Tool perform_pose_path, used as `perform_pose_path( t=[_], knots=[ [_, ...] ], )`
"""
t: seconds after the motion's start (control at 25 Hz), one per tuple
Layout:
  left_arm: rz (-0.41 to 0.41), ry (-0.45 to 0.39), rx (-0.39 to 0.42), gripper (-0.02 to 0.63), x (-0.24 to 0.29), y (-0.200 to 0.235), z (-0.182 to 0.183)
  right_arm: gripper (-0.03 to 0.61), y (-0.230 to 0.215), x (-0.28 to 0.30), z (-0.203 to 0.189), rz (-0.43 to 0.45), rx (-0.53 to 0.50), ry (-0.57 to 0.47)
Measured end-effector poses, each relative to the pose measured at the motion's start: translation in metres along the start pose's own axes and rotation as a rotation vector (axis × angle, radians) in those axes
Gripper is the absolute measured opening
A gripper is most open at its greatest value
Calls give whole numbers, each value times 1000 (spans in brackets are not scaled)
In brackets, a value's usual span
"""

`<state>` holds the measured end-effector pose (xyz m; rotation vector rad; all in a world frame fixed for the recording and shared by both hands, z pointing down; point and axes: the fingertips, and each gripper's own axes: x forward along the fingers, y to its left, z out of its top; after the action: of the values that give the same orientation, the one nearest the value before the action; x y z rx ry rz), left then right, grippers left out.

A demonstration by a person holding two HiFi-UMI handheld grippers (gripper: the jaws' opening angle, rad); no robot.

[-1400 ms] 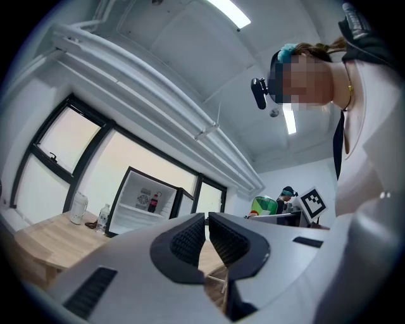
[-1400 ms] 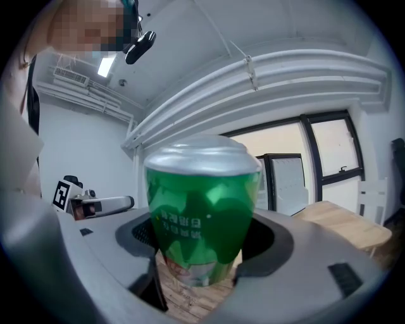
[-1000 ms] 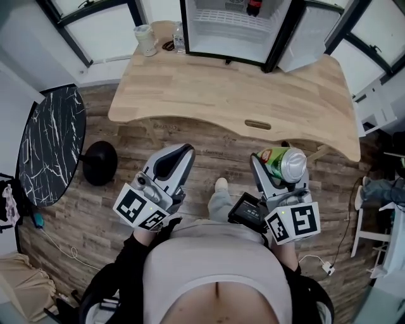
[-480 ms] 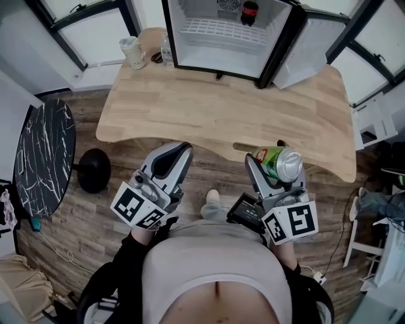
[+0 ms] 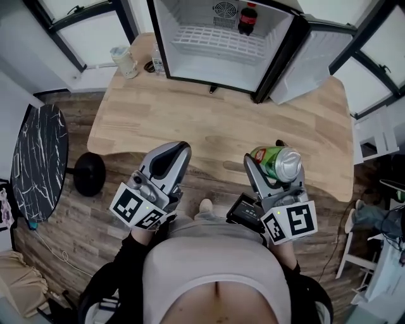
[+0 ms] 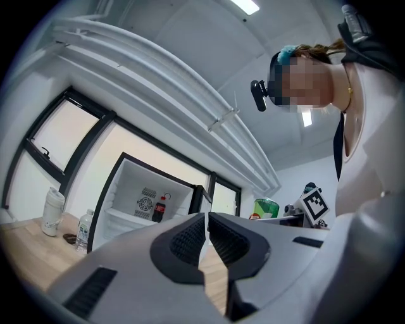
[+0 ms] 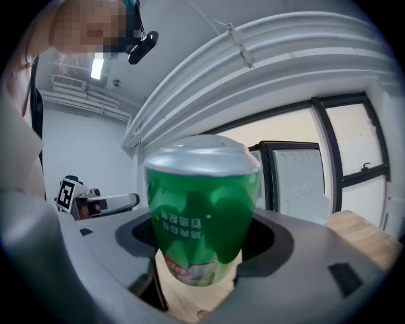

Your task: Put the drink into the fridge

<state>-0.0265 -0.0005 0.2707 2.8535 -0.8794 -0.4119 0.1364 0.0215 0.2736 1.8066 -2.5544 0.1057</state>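
Right gripper view: right gripper (image 7: 202, 253) clamps green can (image 7: 202, 209); left gripper (image 6: 205, 243) pressed together, empty. Carry level toward open fridge (image 5: 218, 44), clearing its cola bottle (image 5: 247, 19).

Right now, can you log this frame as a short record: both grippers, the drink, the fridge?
left gripper: shut, empty
right gripper: shut on green can
green can position: seen from the head view, over the near edge of the wooden table, not in the fridge
fridge: stands on the wooden table, door open
fridge contents: one cola bottle, upright at the back
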Motion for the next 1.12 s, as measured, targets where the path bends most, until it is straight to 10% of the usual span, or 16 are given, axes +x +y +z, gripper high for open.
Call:
perform_pose_path(
  t=[1.12],
  knots=[
    [10, 37, -24, 23, 49, 54, -12, 354, -34, 68, -14, 14, 56, 36]
  ],
)
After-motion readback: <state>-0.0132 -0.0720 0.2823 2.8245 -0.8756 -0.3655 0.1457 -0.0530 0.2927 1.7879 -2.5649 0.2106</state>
